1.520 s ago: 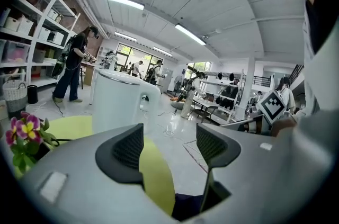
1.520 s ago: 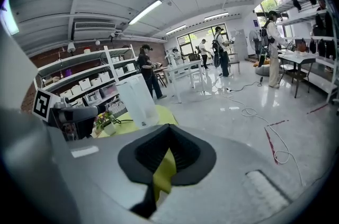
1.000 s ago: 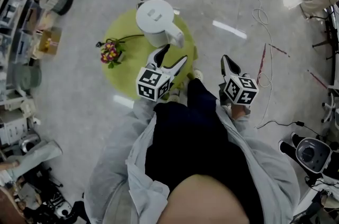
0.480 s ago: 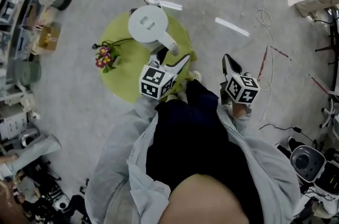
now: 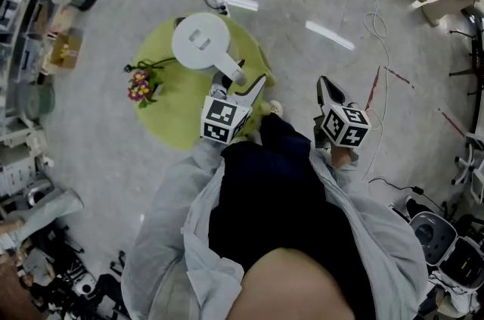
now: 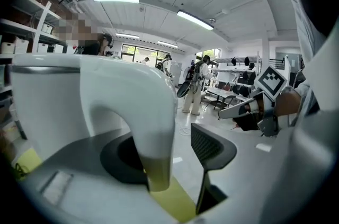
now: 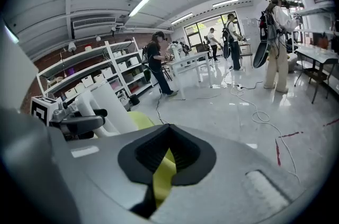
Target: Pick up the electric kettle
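Two grippers show from above, and your left gripper (image 5: pixel 240 82) is the nearer one. The white electric kettle (image 5: pixel 200 41) stands on a round yellow-green surface (image 5: pixel 170 110) straight ahead of it, with its arched handle (image 6: pixel 153 127) turned back toward you and running upright between the left jaws. Those jaws have just been closing but are parted, the ribbed black pad (image 6: pixel 212 149) clear of the smooth, glossy plastic, so nothing is gripped; your right gripper (image 5: pixel 325 84) hangs well off to the right over the floor, jaws together and empty.
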The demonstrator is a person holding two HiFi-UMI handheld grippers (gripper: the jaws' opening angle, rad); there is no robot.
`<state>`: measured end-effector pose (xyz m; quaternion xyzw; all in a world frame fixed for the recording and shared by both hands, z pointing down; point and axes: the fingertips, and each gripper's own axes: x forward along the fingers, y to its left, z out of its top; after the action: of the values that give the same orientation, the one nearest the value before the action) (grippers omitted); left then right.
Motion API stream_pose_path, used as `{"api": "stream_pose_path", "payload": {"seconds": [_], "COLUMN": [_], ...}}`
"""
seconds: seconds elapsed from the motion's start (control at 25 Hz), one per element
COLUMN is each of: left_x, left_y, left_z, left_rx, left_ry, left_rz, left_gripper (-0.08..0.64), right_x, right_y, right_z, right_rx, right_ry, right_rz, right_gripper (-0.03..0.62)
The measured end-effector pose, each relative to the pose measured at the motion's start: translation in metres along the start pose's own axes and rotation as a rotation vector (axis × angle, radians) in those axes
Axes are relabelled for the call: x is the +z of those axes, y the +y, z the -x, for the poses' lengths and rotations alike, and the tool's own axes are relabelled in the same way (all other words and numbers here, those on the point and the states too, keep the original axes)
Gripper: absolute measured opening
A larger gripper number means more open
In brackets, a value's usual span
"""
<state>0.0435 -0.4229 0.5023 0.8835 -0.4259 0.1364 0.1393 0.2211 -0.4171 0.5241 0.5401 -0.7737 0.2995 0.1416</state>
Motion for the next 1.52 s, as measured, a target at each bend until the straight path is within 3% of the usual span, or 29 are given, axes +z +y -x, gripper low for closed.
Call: {"api": "stream_pose_path", "payload": {"seconds": [0.32, 1.12, 1.52], "left_x": [0.004, 0.013, 0.051], "left_y": [0.018, 0.024, 0.012], "left_z": [-0.004, 0.006, 0.025], "left_rx": [0.12, 0.117, 0.049], "left_ry": [-0.029, -0.047, -0.105], "left_rz": [-0.034, -0.067, -0.145], "left_gripper": [0.109, 0.13, 0.132], "right_x": [0.0, -0.003, -0.007], "right_y": [-0.011, -0.014, 0.005], "right_z": [-0.003, 0.001, 0.009], "right_rx": [-0.01, -0.026, -0.021], "right_ry": [0.009, 0.005, -0.026], "right_rz": [-0.013, -0.003, 0.004], "right_gripper": [0.002, 0.002, 0.002]}}
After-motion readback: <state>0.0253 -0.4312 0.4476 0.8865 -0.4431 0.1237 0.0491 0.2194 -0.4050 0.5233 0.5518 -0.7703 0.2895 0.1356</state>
